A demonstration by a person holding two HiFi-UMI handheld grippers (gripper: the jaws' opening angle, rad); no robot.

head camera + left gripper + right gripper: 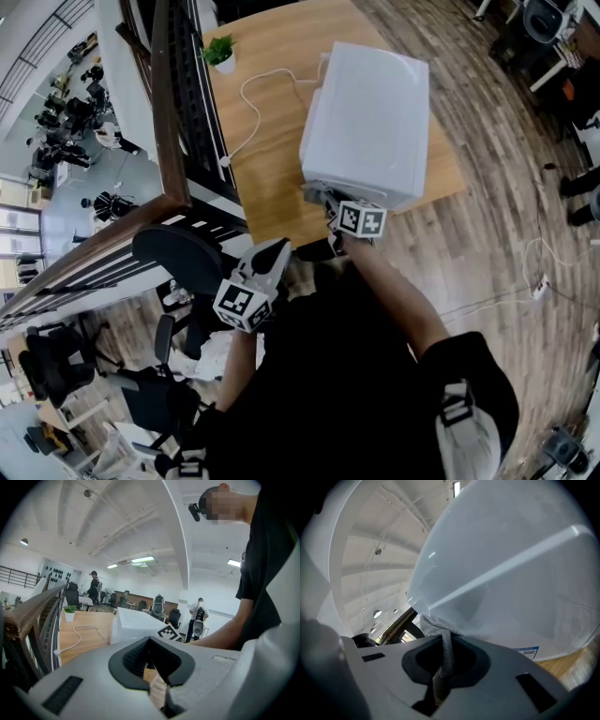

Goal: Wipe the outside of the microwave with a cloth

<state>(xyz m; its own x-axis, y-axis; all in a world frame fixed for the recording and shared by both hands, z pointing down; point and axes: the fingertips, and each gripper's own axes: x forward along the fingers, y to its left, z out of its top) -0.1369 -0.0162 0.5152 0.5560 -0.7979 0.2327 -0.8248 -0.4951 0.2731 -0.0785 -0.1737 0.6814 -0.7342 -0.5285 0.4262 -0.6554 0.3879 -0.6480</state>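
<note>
The wooden table [272,141] spreads out beyond the right fingertips, and the white microwave [370,112], the thing to be wiped, stands on it directly ahead of them, its near lower corner touching what they hold. In the right gripper view the microwave's smooth side [511,564] fills everything above and in front of the jaws. The right gripper [443,644] has its fingers pressed onto a grey cloth [433,623], which bunches up past the tips against the casing. To wipe well, I judge the bunch should be kept flat on the panel with light, even pressure and drawn in long overlapping strokes away from this corner, so the cloth and not the hard tips meets the shell. The left gripper [274,251] hangs low and behind the right fingers, well apart from the microwave, its jaws drawn together on nothing; it could steady the casing if it slides. For room, the table's near edge lies just under the right tips, so a downward stroke ends quickly, while upward and across the panel is open. A white cable [251,103] trails on the table off to the left of the fingers, and a small potted plant [220,52] sits far beyond it; neither blocks this side.
</note>
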